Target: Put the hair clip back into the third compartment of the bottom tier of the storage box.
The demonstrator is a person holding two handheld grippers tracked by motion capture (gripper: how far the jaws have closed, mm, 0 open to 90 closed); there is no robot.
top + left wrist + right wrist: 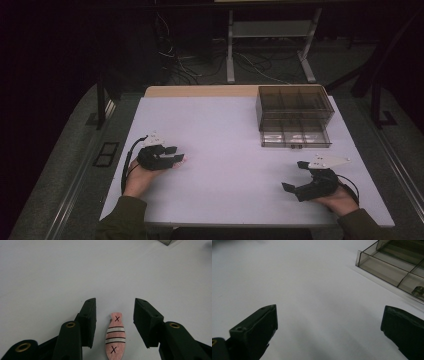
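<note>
A: Markings? 
B: Pink flat fish piece [115, 336], two black X marks, white stripes with black lines, lying on white table [225, 145] between left gripper [115, 322] pads, untouched. 
A: Right gripper [329, 332]? 
B: Jaws wide apart, near smoky clear plastic box [392, 265].

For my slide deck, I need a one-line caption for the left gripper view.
Left hand-held gripper straddles a pink fish-shaped piece lying on the white table, pads not yet touching it.
</note>
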